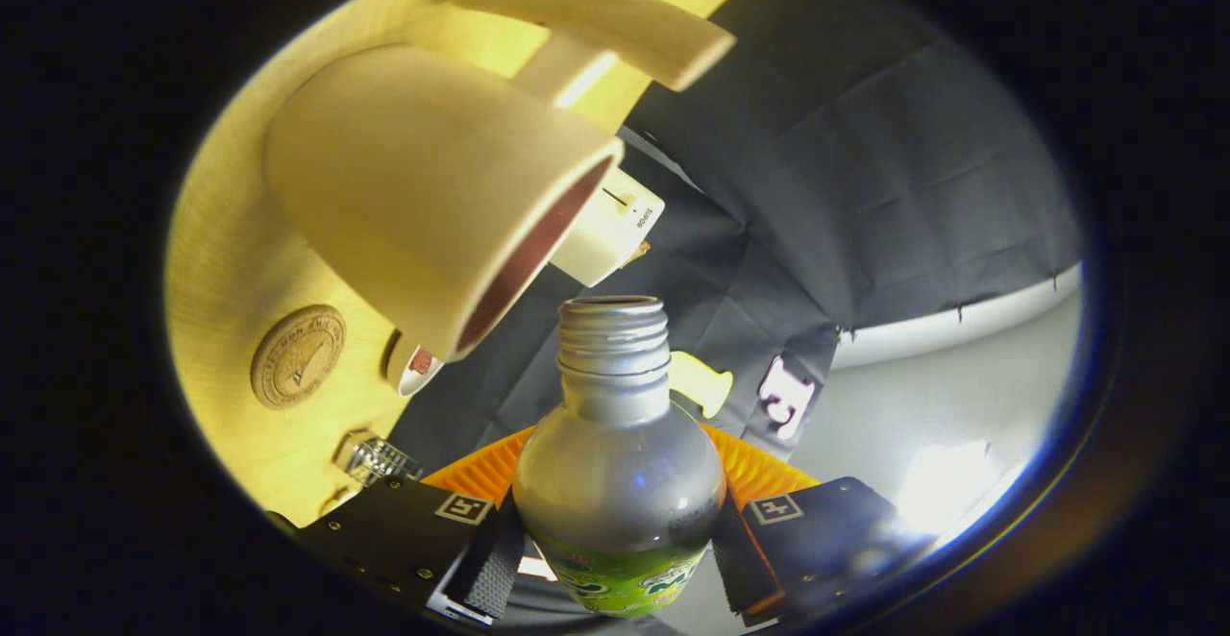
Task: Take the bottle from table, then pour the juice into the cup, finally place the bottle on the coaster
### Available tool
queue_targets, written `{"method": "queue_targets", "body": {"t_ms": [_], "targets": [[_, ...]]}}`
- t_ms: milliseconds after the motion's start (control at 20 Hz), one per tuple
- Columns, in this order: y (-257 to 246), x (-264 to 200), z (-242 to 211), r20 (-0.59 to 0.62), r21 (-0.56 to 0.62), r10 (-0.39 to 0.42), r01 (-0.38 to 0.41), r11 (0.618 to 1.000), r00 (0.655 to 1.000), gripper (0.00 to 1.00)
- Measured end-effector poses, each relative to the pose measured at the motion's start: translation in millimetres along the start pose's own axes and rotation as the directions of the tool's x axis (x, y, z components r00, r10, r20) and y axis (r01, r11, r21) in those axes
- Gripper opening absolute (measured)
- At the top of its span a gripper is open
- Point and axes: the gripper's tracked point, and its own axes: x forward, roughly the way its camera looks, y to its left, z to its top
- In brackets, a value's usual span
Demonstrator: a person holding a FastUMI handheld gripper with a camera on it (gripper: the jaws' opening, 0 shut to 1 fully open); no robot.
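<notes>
My gripper (615,545) is shut on the bottle (615,463), with one finger pressing on each side just above its green label. The bottle's threaded neck (613,338) is open, without a cap, and points ahead of the fingers. The whole view is tilted. A cream cup (413,184) with a dark red inside stands on the pale wooden table, its rim just beyond and beside the bottle's mouth. I see no liquid running out. A round cork coaster (298,355) lies on the table beside the cup.
The cup's broad handle (615,26) juts out on its far side. A white box (615,223) sits behind the cup. A small white cap (415,367) and a clear ridged piece (375,458) lie on the table (231,261) near the coaster.
</notes>
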Motion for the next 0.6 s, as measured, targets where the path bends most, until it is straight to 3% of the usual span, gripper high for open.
{"method": "queue_targets", "body": {"t_ms": [250,500,600], "targets": [[9,-2,-9,-0.069,0.199,0.074,-0.059,0.978,0.995,0.81],[5,-8,-16,-0.109,0.306,0.077,-0.041,0.951,0.991,0.81],[4,-14,-20,-0.122,0.395,0.089,-0.034,0.918,0.989,0.81]]}}
